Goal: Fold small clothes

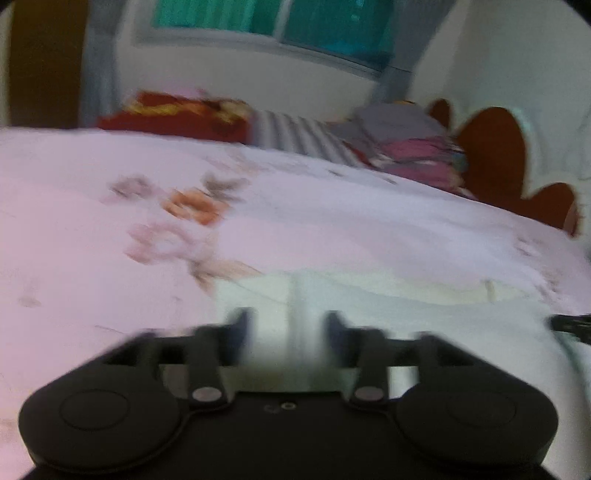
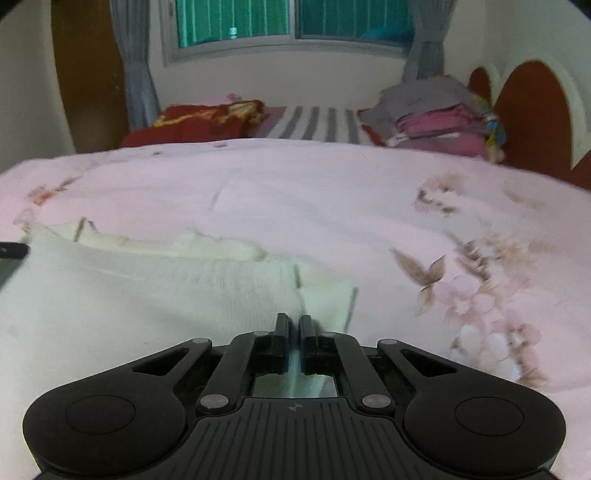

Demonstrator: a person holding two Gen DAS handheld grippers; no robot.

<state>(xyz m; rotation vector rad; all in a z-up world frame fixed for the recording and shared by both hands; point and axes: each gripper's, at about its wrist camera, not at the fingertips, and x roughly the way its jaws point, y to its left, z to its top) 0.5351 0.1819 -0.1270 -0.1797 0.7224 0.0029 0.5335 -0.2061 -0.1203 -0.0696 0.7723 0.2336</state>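
Note:
A small white garment point(image 2: 147, 295) lies flat on the pink flowered bedspread point(image 2: 332, 192). In the right wrist view my right gripper point(image 2: 294, 325) is shut on the garment's near right edge, with cloth showing between the jaws. In the left wrist view, which is blurred, the same white garment point(image 1: 406, 314) lies ahead and to the right. My left gripper point(image 1: 288, 325) is open, its two fingers apart over the garment's left part with cloth between them.
At the far side of the bed lie a red blanket point(image 2: 207, 118), a striped sheet point(image 2: 314, 122) and a stack of folded clothes point(image 2: 436, 114). A brown and white headboard point(image 2: 532, 110) stands on the right. A window with grey curtains point(image 2: 291, 26) is behind.

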